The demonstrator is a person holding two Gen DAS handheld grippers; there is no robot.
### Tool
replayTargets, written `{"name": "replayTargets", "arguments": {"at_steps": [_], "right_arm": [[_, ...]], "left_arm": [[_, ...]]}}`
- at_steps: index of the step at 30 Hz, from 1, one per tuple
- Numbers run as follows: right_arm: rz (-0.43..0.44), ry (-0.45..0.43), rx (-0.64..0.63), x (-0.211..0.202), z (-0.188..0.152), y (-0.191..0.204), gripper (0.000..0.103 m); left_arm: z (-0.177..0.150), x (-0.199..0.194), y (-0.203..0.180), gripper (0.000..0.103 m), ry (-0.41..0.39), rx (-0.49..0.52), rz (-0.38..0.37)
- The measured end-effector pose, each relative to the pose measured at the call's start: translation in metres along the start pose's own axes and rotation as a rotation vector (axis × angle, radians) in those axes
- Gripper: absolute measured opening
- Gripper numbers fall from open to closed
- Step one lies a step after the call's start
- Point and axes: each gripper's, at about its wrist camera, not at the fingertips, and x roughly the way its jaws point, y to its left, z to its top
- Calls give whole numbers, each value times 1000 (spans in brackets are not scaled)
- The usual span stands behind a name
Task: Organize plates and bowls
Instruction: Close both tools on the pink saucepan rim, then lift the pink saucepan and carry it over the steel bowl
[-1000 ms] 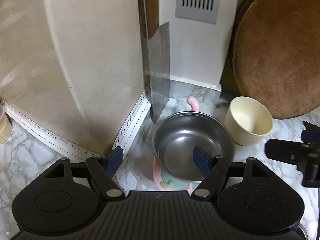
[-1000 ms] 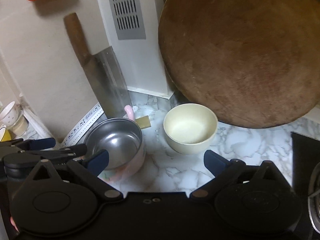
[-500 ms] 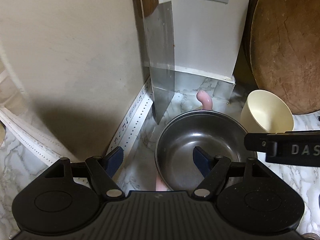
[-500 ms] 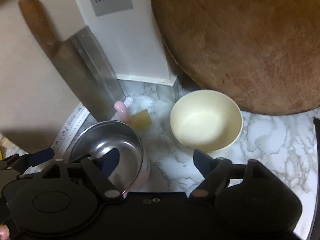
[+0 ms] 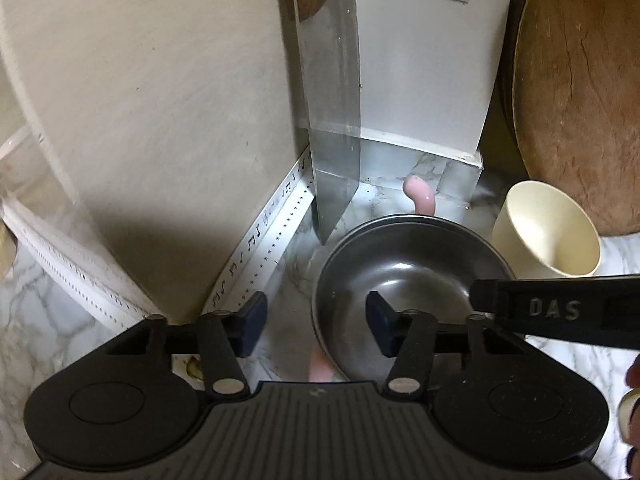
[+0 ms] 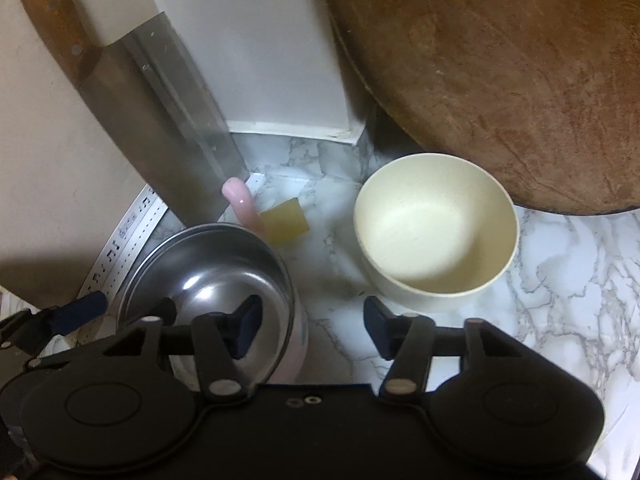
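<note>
A marble-patterned countertop (image 6: 560, 264) in a kitchen corner, seen from two cameras mounted on hand-held grippers, both angled down.

At the far left, a cleaver (image 5: 334, 120) with a wooden handle leans upright against a beige wall, its blade tip resting on the counter beside a white perforated strip (image 5: 272, 236) printed with music notes.

Just right of the cleaver sits a metal bowl (image 5: 404, 276) with a pink outer shell and a pink handle (image 5: 420, 196) poking up at its far side. The left gripper (image 5: 316, 320) is at this bowl: its jaws are closing, with the bowl's left rim between the two blue-padded fingers, the right finger inside the bowl and the left finger outside it. The pads do not yet press on the rim.

Behind the bowl lies a small yellowish block (image 6: 286, 220).

To the right stands a cream bowl (image 6: 436, 240), upright on the counter, near the metal bowl but not touching it. The right gripper (image 6: 314, 328) hovers over the bare counter between the two bowls, just near of the cream bowl's left edge; its jaws are closing with nothing between them.

At the far right, a large round wooden cutting board (image 6: 500, 72) leans against the wall, behind the cream bowl.
</note>
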Motion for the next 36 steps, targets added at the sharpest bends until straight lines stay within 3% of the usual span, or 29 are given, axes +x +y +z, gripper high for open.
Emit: {"name": "replayTargets", "arguments": {"at_steps": [9,18,27,36], "right_arm": [[10,20,-46,2,0,7,39],[7,31,-83,2,-5,14,20],[-30,27,-103,-9,-10,14,16],[-42,2,-86,-46,-18,2,15]], "left_arm": [[-1,4,-3,23,27,-28,-26],[-3,2,-1,10,36,-31,-23],[-10,-10,-8,10,35,2,-48],[-15,-47,-25,10,23,32,-80]]}}
